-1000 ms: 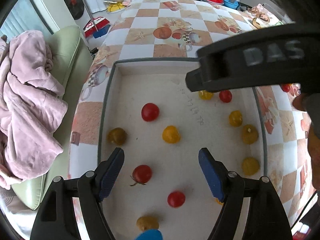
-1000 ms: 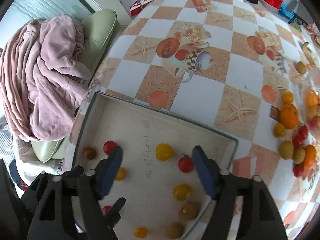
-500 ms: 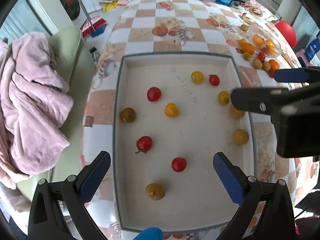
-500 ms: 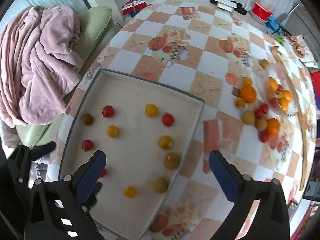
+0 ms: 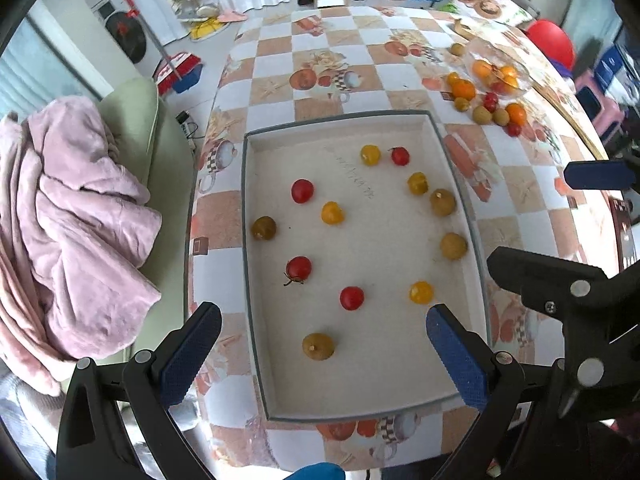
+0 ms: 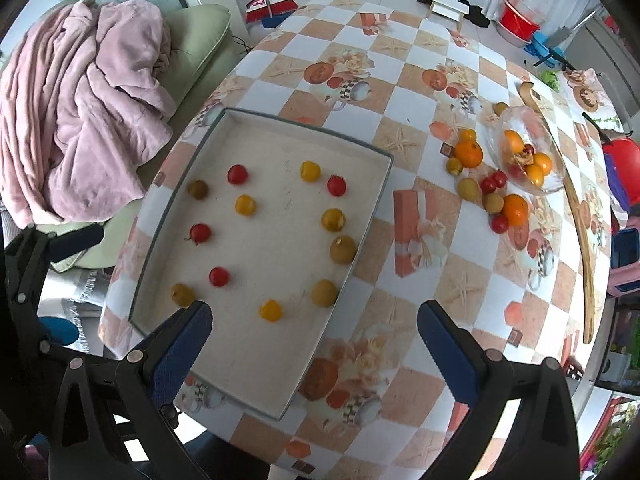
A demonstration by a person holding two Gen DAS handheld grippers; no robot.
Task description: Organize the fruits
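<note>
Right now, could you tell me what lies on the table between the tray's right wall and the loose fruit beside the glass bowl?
Only printed tablecloth lies between the tray and the loose fruit; no object sits there, as the right wrist view shows.

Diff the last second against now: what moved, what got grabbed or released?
Both claws pulled up and back from the tray and spread wider: left claw, right claw, both open and empty. The right one swung out of the left view's centre to its right edge. A yellow tomato hidden a second ago now shows. Nothing grabbed or released. The other tray fruits and the loose pile stayed put.
</note>
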